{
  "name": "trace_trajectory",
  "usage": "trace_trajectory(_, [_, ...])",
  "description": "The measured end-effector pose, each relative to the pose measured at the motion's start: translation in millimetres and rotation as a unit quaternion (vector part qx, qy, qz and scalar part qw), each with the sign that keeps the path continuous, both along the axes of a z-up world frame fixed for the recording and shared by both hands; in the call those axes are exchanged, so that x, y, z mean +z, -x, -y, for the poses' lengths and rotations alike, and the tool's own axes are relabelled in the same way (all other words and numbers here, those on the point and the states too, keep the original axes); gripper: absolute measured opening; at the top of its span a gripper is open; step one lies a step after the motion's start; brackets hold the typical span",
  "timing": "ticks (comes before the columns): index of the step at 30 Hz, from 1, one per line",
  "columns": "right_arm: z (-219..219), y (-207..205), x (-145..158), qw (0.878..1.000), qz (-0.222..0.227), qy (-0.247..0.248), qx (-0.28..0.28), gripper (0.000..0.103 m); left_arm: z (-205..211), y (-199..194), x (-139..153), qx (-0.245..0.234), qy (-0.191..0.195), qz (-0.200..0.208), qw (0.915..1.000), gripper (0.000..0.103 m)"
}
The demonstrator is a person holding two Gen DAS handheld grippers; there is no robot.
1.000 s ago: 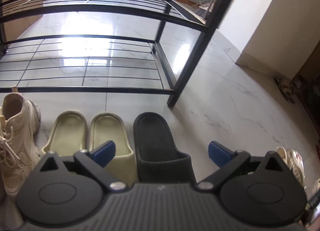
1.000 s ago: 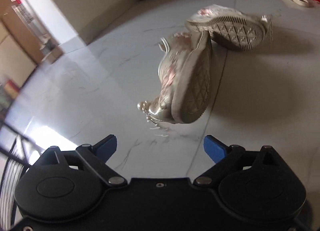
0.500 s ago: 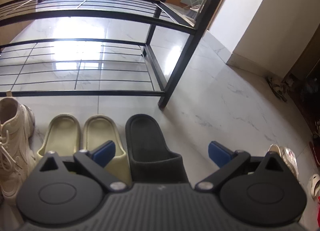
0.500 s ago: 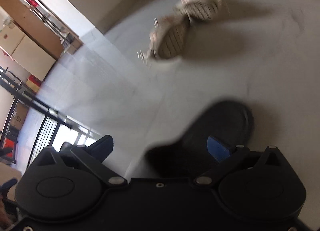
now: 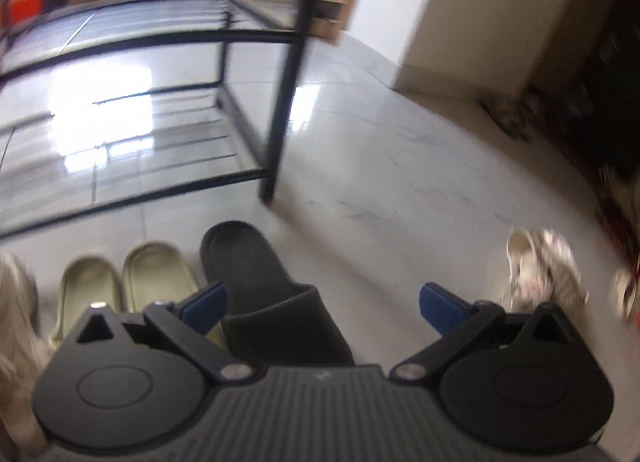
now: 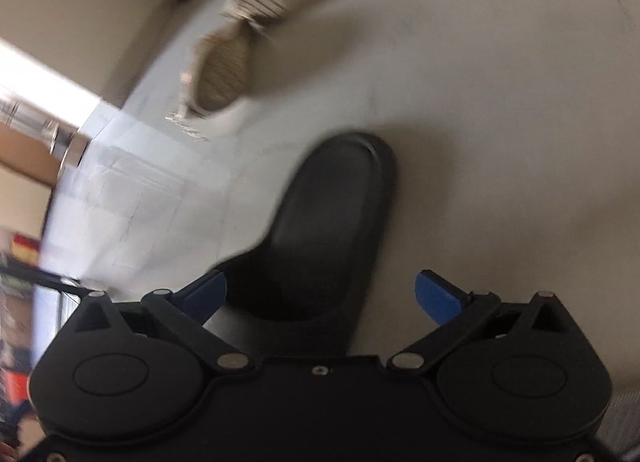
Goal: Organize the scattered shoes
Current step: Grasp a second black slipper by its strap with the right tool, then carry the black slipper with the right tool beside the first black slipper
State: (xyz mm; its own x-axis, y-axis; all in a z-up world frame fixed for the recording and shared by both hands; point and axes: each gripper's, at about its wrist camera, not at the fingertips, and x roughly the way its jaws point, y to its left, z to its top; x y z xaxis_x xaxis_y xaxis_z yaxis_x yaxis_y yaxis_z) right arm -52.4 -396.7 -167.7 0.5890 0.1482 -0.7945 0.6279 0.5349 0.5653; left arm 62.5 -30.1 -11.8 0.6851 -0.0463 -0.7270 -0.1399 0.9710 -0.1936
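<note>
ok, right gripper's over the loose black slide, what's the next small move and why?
Probably lower the right gripper a little and close on the black slide's strap. Its jaws have just been opening and now stand wide, straddling the slide without pressing it. The matching black slide already sits beside the beige slides by the rack, so this one likely goes there.

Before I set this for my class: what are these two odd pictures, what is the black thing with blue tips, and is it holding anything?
Each picture comes from a camera on hand-held tongs, looking along their two blue-tipped fingers. A person carries one pair in each hand.

Left view: the left tongs stand open over a black slipper beside a cream pair, before a black rack.

Right view: the right tongs have just been opening above another black slipper, not gripping it. Two pale sneakers lie overturned beyond.
</note>
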Motion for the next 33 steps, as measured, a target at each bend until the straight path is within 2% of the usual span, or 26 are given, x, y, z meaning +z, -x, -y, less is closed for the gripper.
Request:
trace_trajectory(4, [-5.2,-6.6,-3.1,0.999,-0.008,-0.035,0.006,0.103,7.8,-0.2,1.2,-0.016,-0.015,0.005,0.9997,0.102])
trace_trajectory(8, [-14.9,-14.6,-4.3,0.998,-0.006,-0.057,0.004,0.103,-7.4,-0.1,-1.6,0.013,0.016,-0.003,0.9998,0.102])
trace_trajectory(13, [-22.3,-26.8,-11.8,0.996,-0.013,-0.088,-0.001,0.103,-31.9,-2.4,-14.4,0.063,0.067,-0.033,0.9952,0.102])
trace_trajectory(18, [-34.8,-45.3,-5.5,0.997,-0.049,-0.059,-0.007,0.103,-41.6,3.5,-12.8,0.079,0.087,-0.016,0.9930,0.102])
trace_trajectory(20, [-43.4,-53.9,-2.7,0.997,-0.075,-0.032,0.000,0.103,-42.9,5.7,-11.8,0.082,0.093,-0.011,0.9923,0.102])
trace_trajectory(23, [-56.1,-59.4,-1.7,0.996,-0.091,0.009,0.019,0.103,-45.2,5.6,-12.6,0.085,0.100,-0.012,0.9912,0.102])
trace_trajectory(31, [-66.6,-61.0,-2.8,0.996,-0.088,0.016,-0.025,0.103,-49.5,7.7,-11.7,0.092,0.115,-0.005,0.9891,0.102])
trace_trajectory(33, [-72.6,-70.4,-2.1,0.997,-0.075,0.035,-0.001,0.103,-50.7,9.4,-10.9,0.096,0.116,-0.001,0.9886,0.102])
